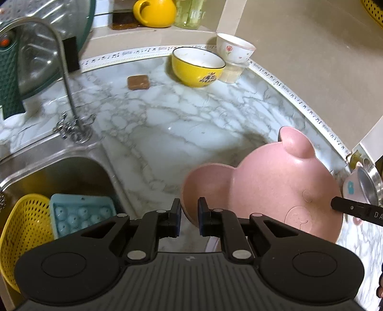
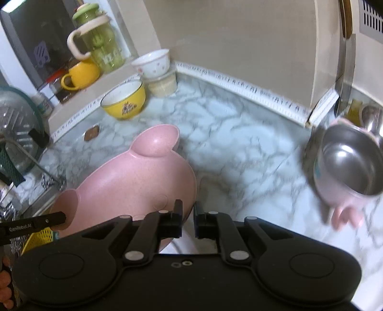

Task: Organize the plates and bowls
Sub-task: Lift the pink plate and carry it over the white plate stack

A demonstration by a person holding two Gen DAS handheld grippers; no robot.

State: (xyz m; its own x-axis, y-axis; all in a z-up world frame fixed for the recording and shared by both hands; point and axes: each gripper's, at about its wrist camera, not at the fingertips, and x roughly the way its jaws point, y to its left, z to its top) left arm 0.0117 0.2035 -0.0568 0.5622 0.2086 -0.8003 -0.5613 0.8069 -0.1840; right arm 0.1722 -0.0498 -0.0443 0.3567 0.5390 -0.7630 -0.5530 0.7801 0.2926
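Fingers (image 1: 176, 215) over pink plate (image 1: 270, 181) rim (contact hidden)

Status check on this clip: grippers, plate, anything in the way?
Left hand-held gripper and right hand-held gripper both shut on pink bear-shaped plate, held above marble counter. Yellow bowl far off; path clear.

A white marble-patterned surface (image 1: 148, 114) with grey veins runs into a corner of beige wall. A steel sink (image 1: 59, 167) is set into it on the left, with a curved chrome faucet (image 1: 64, 79) at its rim. Inside the sink sit a yellow perforated colander (image 1: 24, 229) and, just beside it, a light blue ice tray (image 1: 79, 213). A small brown square pad (image 1: 138, 82) lies on the surface. On a ledge behind stand a yellow mug (image 1: 155, 12) and a green-lidded glass jar (image 2: 100, 43).
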